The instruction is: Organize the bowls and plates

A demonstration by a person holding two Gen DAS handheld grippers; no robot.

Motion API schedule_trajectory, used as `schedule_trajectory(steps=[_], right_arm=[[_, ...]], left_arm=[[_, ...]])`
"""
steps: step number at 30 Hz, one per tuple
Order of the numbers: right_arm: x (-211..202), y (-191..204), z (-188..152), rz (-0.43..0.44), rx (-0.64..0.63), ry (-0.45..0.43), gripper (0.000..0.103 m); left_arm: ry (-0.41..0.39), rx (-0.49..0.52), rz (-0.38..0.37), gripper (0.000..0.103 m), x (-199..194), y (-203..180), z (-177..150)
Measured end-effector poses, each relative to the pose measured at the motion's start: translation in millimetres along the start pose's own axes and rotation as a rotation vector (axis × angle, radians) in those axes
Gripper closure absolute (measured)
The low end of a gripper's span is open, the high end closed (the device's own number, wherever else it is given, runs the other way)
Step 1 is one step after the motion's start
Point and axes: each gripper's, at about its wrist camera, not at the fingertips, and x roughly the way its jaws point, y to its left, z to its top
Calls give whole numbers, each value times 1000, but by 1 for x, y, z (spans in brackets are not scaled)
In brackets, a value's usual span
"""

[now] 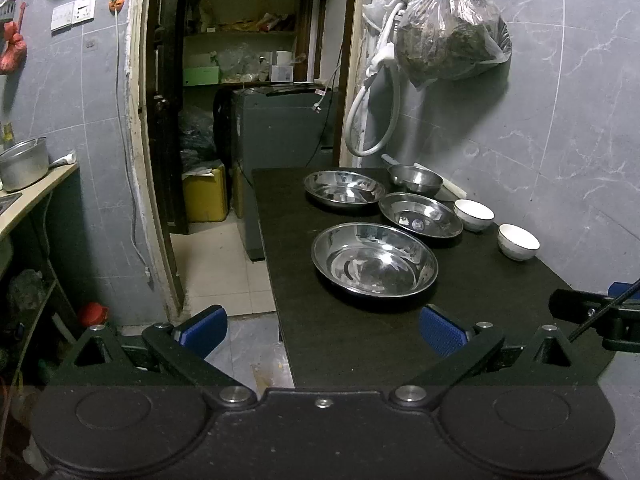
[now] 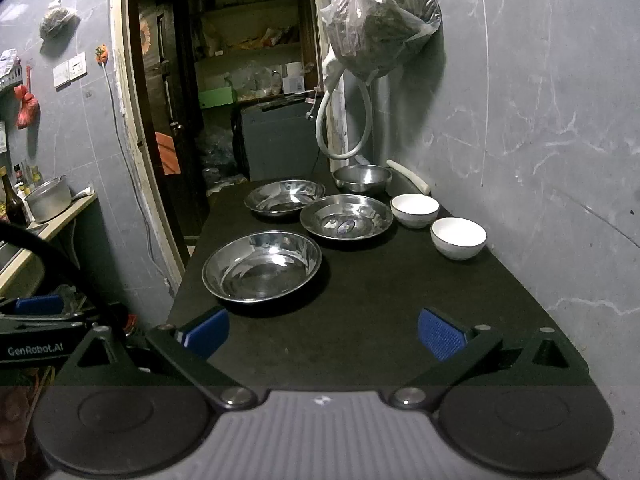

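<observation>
Plainly nothing is in hand yet: the left gripper (image 1: 323,330) and the right gripper (image 2: 323,332) both hover at the near end of the black worktop (image 2: 360,320), jaws spread wide and empty.

Laid out on it: a large shallow steel plate (image 2: 262,266) nearest, a second steel plate with a label in its well (image 2: 346,216) behind it, a third steel plate (image 2: 285,197) further back and left, and a small deep steel bowl (image 2: 362,178) at the far end. Two white ceramic bowls (image 2: 458,237) (image 2: 415,209) sit apart along the wall side.

Handling, as I judge it: the steel pieces look light, stiff and slick; best pinched across the thin flared rim, since the polished well offers no purchase. The ceramic bowls are likely heavier and chip-prone; grip over the wall at the rim, and nest gently.
</observation>
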Motion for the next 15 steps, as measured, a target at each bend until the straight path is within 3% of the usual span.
schedule_trajectory(steps=[15], right_arm=[[0, 0, -1, -4, -3, -4, 0]], left_arm=[[7, -3, -2, 1, 1, -3, -2]])
